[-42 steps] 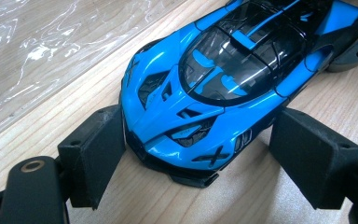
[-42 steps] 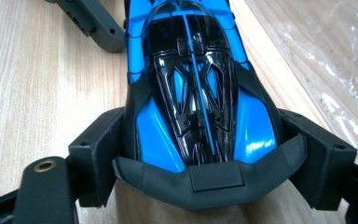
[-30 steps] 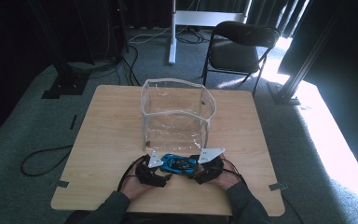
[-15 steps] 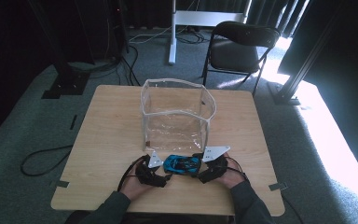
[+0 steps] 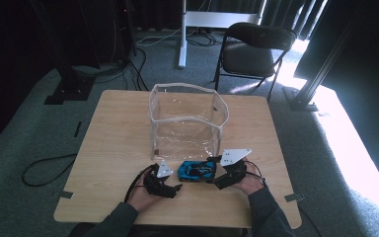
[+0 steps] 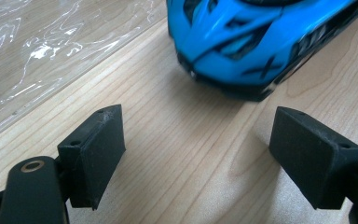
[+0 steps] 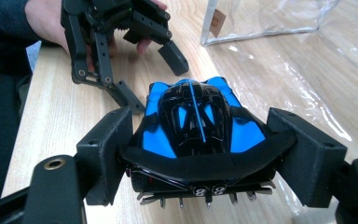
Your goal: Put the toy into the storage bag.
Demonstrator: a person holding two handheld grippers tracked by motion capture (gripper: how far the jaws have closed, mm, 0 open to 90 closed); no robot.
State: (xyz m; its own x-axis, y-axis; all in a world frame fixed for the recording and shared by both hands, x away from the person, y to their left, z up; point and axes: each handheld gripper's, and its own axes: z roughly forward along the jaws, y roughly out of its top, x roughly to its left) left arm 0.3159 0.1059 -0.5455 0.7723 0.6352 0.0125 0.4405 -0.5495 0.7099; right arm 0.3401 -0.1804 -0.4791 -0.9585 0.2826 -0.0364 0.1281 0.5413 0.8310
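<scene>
Left gripper [image 5: 173, 188] sits low on the tabletop [image 5: 113, 143] with its jaws spread wide and nothing between them — in the left gripper view the two black pads flank bare wood, and the nose of the blue toy car [image 6: 256, 42] lies just ahead of them, apart from both. From the right gripper view that same gripper [image 7: 156, 81] shows beyond the car's front, a hand [image 7: 44, 21] behind it, fingers parted and near the car without touching it.

At the centre, the blue toy car [image 5: 197, 171] rests on the tabletop close to the person's edge, just in front of the clear plastic bag [image 5: 187, 121], which stands upright and open-topped with nothing visible inside.

Right gripper [image 5: 216, 177] is at the car's tail. In its own view the pads bracket the rear of the car [image 7: 198, 126], one on each side at the rear wing; they look to be touching or all but touching the body, though a firm squeeze cannot be confirmed.

Judging by this, the work is at an early stage — the car is being taken hold of from behind, still on the wood. If it is meant for the bag, the lift, the carry over the rim and the release all remain.
</scene>
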